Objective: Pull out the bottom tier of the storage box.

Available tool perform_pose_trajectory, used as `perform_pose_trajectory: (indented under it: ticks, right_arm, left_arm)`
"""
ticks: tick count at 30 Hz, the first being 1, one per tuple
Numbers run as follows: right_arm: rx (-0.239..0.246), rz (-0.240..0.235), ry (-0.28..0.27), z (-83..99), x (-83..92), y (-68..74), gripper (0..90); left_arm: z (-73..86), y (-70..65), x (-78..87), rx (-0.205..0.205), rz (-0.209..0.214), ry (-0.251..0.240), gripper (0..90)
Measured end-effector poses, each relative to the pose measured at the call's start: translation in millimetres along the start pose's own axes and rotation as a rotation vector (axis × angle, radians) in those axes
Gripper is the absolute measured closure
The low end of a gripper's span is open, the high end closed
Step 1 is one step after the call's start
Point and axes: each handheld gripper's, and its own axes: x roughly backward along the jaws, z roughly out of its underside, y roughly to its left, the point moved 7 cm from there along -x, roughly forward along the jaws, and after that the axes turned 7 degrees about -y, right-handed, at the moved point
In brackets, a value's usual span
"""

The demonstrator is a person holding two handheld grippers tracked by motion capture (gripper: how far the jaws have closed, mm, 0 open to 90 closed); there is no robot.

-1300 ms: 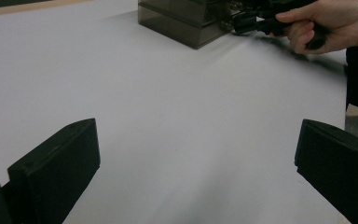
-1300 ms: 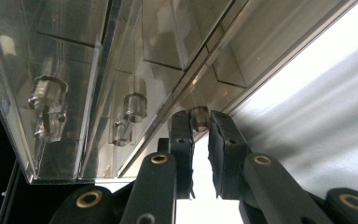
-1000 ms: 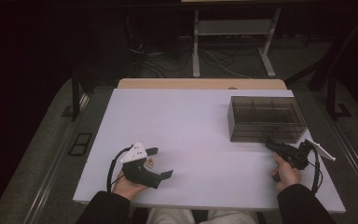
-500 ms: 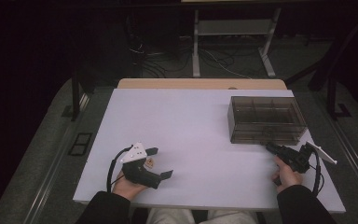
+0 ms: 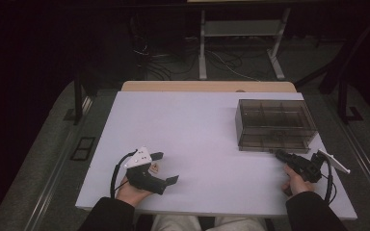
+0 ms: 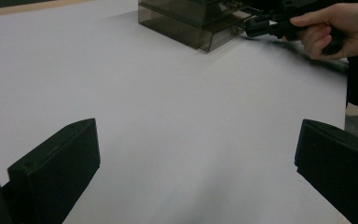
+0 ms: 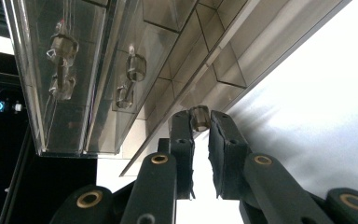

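Right gripper point(image 7: 200, 122): fingers clamped on the drawer knob point(image 7: 199, 116) of the smoky organizer box point(image 5: 274, 124).
Left gripper point(image 5: 161, 168): fingers wide apart, idle.
Advice: pull straight out, level, steadying the box.

Glossy smoky transparent plastic box point(image 5: 274, 126)

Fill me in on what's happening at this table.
A person sits at a white table with a gripper in each hand. The right gripper is shut on a small clear knob on the front of a smoky, see-through drawer box at the table's far right, apparently about to pull a drawer. The left gripper rests near the table's front edge, jaws wide open with nothing between them.
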Motion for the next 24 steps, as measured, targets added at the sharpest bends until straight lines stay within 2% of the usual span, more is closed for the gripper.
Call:
perform_pose_trajectory:
  ticks: [6, 19, 24]
  right_arm:
    - [0.018, 0.012, 0.003, 2.1, 3.0, 0.3, 79.2]
    - [0.025, 0.023, 0.012, 3.4, 7.0, -1.6, 78.7]
    - [0.065, 0.042, -0.004, 2.4, 8.5, -0.4, 78.4]
  left_arm:
    - [0.0, 0.0, 0.0, 0.0, 0.0, 0.0, 0.0]
    - [0.0, 0.0, 0.0, -0.001, 0.0, 0.0, 0.0]
    - [0.0, 0.1, 0.1, -0.002, 0.001, 0.001, 0.0]
